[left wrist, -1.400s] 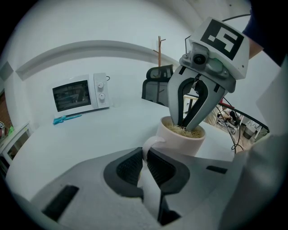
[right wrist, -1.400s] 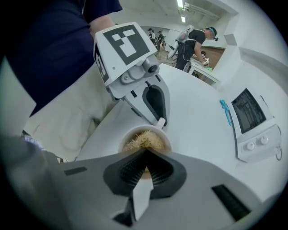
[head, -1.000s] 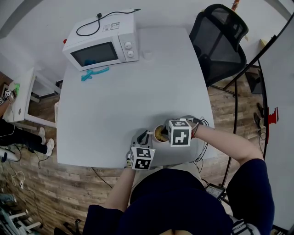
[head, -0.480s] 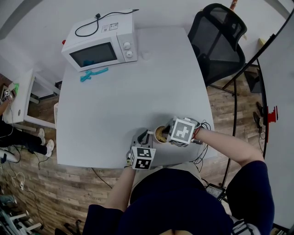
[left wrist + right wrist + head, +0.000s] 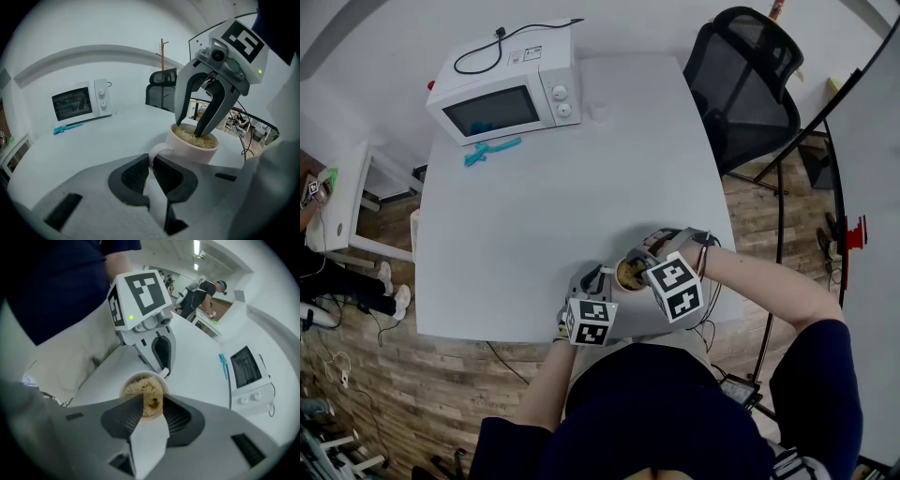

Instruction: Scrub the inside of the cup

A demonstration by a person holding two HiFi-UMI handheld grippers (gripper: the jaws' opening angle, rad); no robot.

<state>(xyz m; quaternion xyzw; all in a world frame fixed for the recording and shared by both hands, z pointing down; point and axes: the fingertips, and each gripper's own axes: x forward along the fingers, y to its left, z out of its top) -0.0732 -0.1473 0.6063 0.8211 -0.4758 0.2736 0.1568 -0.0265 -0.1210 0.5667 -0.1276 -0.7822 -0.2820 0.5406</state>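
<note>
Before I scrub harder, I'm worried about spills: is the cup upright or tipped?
Upright. The cup stands flat on the table, mouth facing up, fibrous scrubbing material inside; the left gripper is shut on its handle.

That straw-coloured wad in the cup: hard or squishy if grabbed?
Probably squishy and light: the wad looks like loose tangled fibres. It likely won't roll, since it fills the cup up to the rim. It may spring back once the right gripper, whose jaws are opening around it, lets go.

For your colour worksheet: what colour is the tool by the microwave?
The tool is turquoise; head view.
</note>
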